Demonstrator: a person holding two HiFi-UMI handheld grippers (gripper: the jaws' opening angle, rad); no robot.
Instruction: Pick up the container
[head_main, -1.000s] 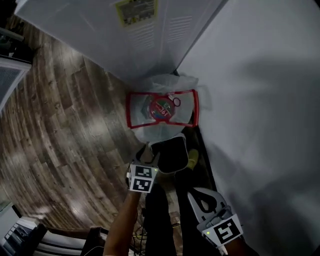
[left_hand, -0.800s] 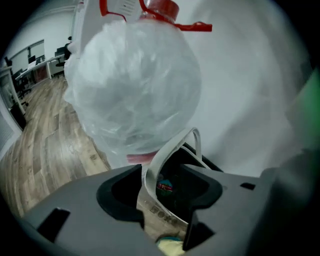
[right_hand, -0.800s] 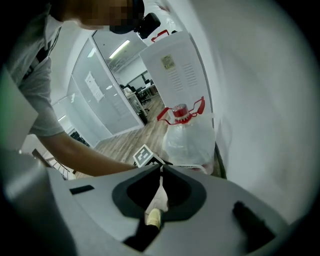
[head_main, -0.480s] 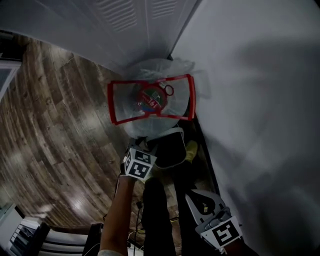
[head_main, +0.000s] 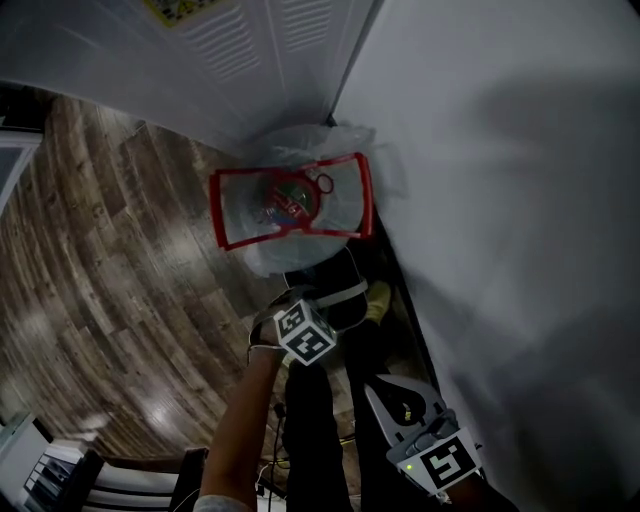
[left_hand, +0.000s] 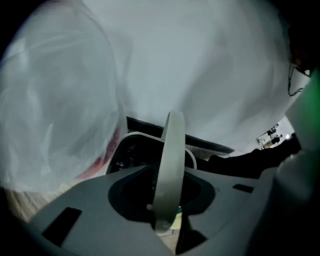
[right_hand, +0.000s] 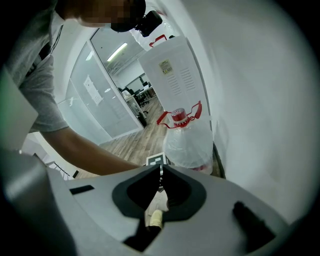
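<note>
- Both tongs are closed: the left tongs (head_main: 312, 318) pinch a pale band (left_hand: 169, 160) that stands up over the black container (head_main: 328, 288). The right tongs (right_hand: 160, 169) hold nothing, well back and near the wall (head_main: 500, 200).
- The container sits on the floor (head_main: 110, 280), just beside the jug (head_main: 290, 215) and near the wall's foot.
- The jug fills the corner between the cabinet (head_main: 270, 60) and the wall; open floor lies only to the left.
- The left marker cube covers the container's near edge in the head view, and its inside is too dark to read.
- Whether the band belongs to the container, I cannot tell.
- Blurred jug plastic fills most of the left gripper view.
</note>
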